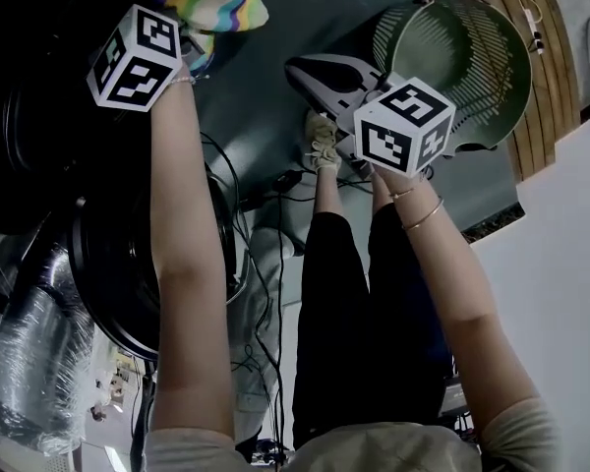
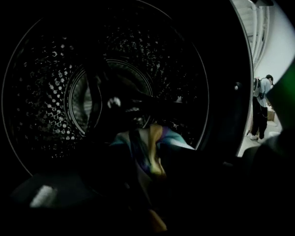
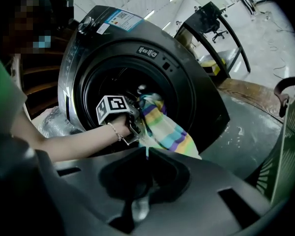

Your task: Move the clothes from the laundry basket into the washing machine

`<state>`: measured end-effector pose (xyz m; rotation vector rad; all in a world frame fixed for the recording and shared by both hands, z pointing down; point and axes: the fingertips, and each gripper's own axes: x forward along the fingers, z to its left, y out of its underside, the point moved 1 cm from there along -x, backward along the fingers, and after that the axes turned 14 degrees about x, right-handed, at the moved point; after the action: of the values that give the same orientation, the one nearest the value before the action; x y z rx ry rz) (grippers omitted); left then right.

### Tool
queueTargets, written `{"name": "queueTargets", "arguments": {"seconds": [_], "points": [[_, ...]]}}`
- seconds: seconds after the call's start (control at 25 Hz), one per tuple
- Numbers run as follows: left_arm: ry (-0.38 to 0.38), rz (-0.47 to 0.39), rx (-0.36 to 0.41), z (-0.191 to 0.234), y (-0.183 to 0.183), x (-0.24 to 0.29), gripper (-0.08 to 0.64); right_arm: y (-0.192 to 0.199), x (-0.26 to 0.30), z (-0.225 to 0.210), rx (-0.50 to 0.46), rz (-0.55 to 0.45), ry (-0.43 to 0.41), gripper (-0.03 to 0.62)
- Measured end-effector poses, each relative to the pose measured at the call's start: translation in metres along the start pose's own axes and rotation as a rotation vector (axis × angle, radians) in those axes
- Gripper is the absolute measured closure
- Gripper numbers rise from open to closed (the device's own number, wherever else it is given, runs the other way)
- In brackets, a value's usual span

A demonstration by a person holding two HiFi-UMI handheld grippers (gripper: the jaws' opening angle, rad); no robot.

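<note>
A cloth with coloured stripes point(image 3: 164, 127) hangs from my left gripper point(image 3: 135, 113) at the round opening of the dark washing machine point(image 3: 191, 82). In the left gripper view the cloth point(image 2: 152, 149) lies between the jaws, with the perforated drum point(image 2: 44, 92) behind it. It is too dark there to see whether the pads press on it. From the head view the cloth point(image 1: 214, 6) shows just past the left gripper's marker cube point(image 1: 133, 57). My right gripper point(image 3: 146, 154) is shut and empty. It hangs back over the floor beside the green laundry basket point(image 1: 472, 52).
The washer's open round door point(image 1: 113, 268) stands at the left by my left arm. A foil hose point(image 1: 29, 362) and cables point(image 1: 265, 264) lie on the floor. A person point(image 2: 260, 107) stands far off. A black desk frame and chair point(image 3: 214, 26) are behind the washer.
</note>
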<state>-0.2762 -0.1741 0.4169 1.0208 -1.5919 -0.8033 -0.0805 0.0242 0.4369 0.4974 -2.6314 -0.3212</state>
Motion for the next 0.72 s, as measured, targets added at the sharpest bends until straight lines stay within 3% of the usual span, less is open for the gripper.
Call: {"name": "queueTargets", "arguments": {"seconds": [0.08,0.24,0.36,0.56,0.72], "points": [[0.001,0.009,0.010,-0.006,0.009,-0.008,0.311,0.003,-0.002,-0.001,-0.006,0.008,0.001,0.569],[0.029,0.017,0.028,-0.021,0.016,-0.039,0.276,0.008,-0.009,-0.006,0.002,0.011,0.013,0.569],[0.038,0.045,-0.002,-0.033,0.027,-0.070,0.267,0.011,-0.014,-0.008,0.011,0.011,0.020,0.569],[0.116,0.264,-0.144,-0.081,0.106,-0.092,0.215,0.016,-0.020,-0.016,0.025,0.011,0.038,0.569],[0.114,0.400,-0.242,-0.105,0.157,-0.081,0.190,0.020,-0.022,-0.022,0.026,0.020,0.046,0.569]]}}
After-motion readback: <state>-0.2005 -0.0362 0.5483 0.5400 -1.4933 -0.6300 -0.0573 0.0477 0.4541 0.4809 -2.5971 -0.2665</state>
